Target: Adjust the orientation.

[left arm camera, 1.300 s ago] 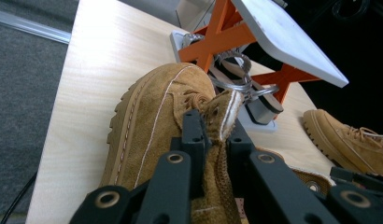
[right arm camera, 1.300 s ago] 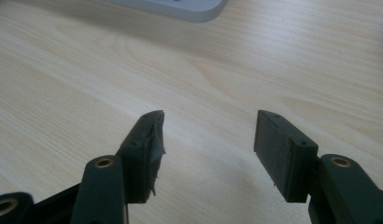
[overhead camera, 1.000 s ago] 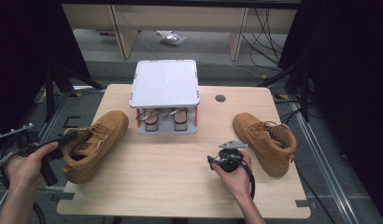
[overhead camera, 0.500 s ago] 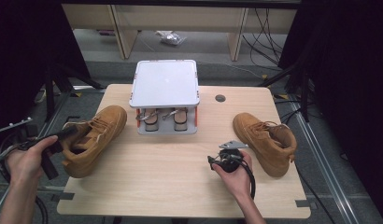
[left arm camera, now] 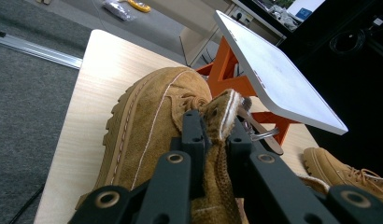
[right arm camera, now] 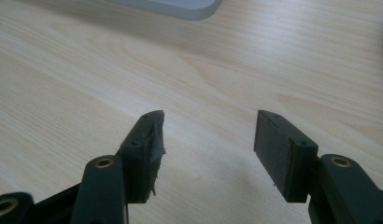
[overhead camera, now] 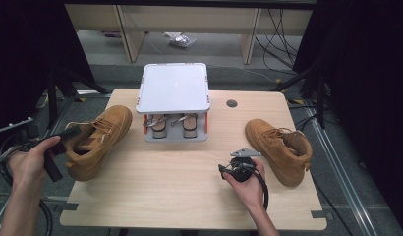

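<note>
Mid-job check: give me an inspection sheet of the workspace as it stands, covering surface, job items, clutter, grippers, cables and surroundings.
Surface: light wooden table, with a round hole near its far edge.
Job's things: left boot raised at its collar; right boot standing on the table, untouched.
Clutter: grey-topped rack on orange legs, with shoe trees beneath.
Grippers: left gripper clamped on the left boot's collar; right gripper open over bare wood, holding nothing.
Cables: black cable loop by the right hand; more cables on the floor behind.
Surroundings: grey floor, wooden bench legs, dark stands at both sides.
</note>
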